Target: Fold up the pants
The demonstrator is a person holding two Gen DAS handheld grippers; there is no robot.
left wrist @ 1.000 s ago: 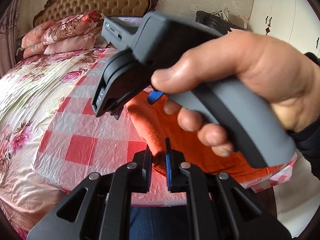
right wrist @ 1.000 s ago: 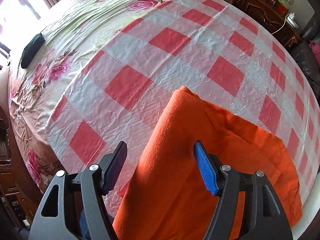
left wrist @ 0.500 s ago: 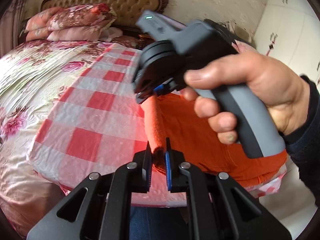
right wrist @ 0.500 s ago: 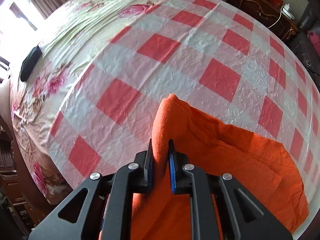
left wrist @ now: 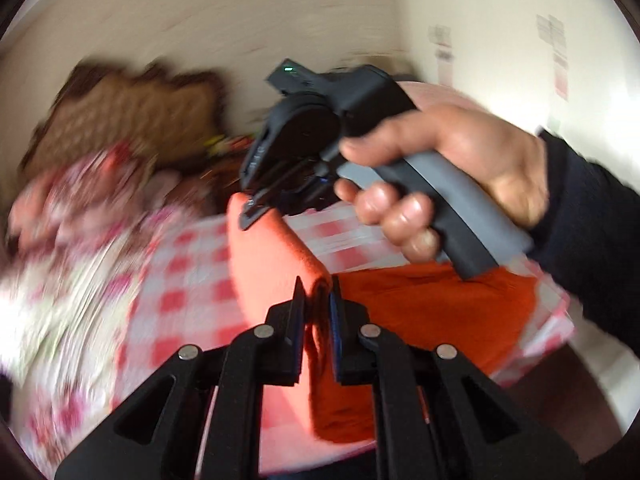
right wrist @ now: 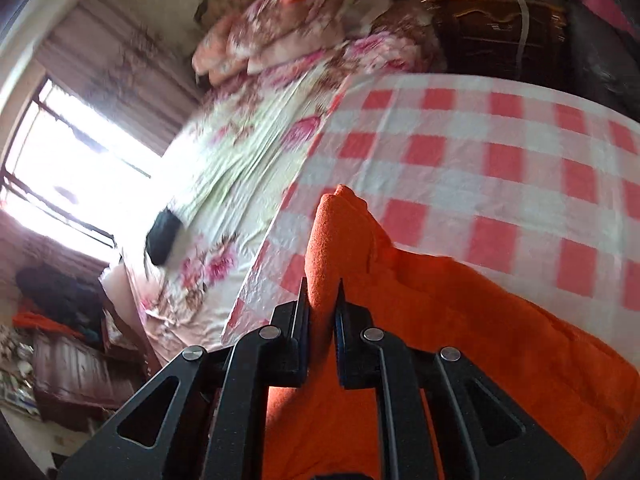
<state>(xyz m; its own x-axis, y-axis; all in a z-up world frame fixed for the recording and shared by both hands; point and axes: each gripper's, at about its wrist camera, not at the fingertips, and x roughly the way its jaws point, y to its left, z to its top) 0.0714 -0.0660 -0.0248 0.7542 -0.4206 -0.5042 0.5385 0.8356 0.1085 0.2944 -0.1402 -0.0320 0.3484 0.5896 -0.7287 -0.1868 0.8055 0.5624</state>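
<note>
Both grippers pinching orange pants above the bed.

Left gripper [left wrist: 318, 294]: fingers pressed on a fold of the orange pants [left wrist: 420, 300], cloth bunched between the pads. Right gripper [right wrist: 322, 300]: fingers closing, already pinching another raised edge of the pants [right wrist: 460, 340]; also seen from the left wrist view, held by the person's right hand [left wrist: 452, 176], dark sleeve [left wrist: 592, 232], its tips biting the top of the same fold. Rest of the pants lies on the red-and-white checked sheet [right wrist: 480, 152] spread over the floral bedspread [right wrist: 240, 152]. Pillows [right wrist: 280, 20] at the headboard, dark wooden nightstand [right wrist: 492, 28] beside the bed, bright window [right wrist: 60, 168] at left. Left view heavily blurred.
</note>
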